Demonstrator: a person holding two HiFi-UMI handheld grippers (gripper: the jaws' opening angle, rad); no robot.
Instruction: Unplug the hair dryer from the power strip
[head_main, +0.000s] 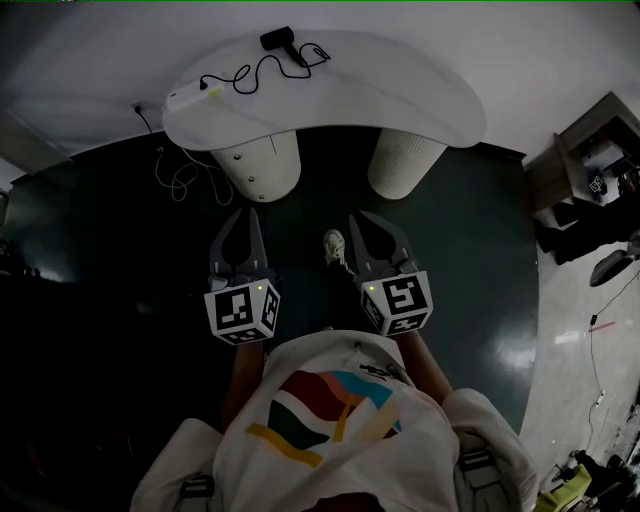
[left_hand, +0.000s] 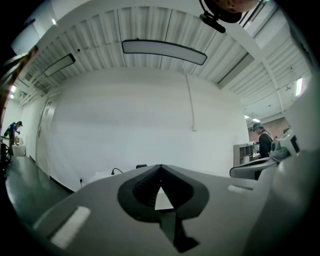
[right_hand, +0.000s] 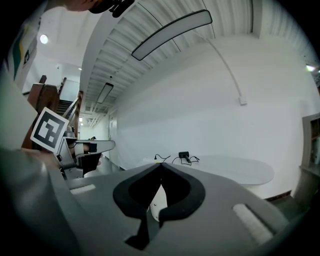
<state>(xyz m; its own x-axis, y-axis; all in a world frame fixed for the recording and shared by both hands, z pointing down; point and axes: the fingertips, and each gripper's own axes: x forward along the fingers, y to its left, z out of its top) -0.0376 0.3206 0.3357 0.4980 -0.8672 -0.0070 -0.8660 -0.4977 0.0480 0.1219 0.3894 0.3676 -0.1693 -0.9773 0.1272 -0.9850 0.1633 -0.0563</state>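
Observation:
A black hair dryer (head_main: 283, 42) lies at the far edge of a white curved table (head_main: 400, 95); its black cord (head_main: 250, 72) snakes left to a white power strip (head_main: 190, 98) near the table's left end. In the right gripper view the hair dryer (right_hand: 184, 155) and cord show small on the table top (right_hand: 240, 170). My left gripper (head_main: 248, 212) and right gripper (head_main: 358, 217) are both shut and empty, held level above the dark floor, well short of the table. In the left gripper view the left gripper (left_hand: 160, 167) points at the table with the plug (left_hand: 115, 171) barely visible.
The table stands on two white ribbed pedestals (head_main: 262, 165) (head_main: 404, 162). A wall cable (head_main: 180, 175) loops on the dark floor by the left pedestal. A shoe (head_main: 335, 247) shows between the grippers. Shelving and clutter (head_main: 590, 190) sit at the right.

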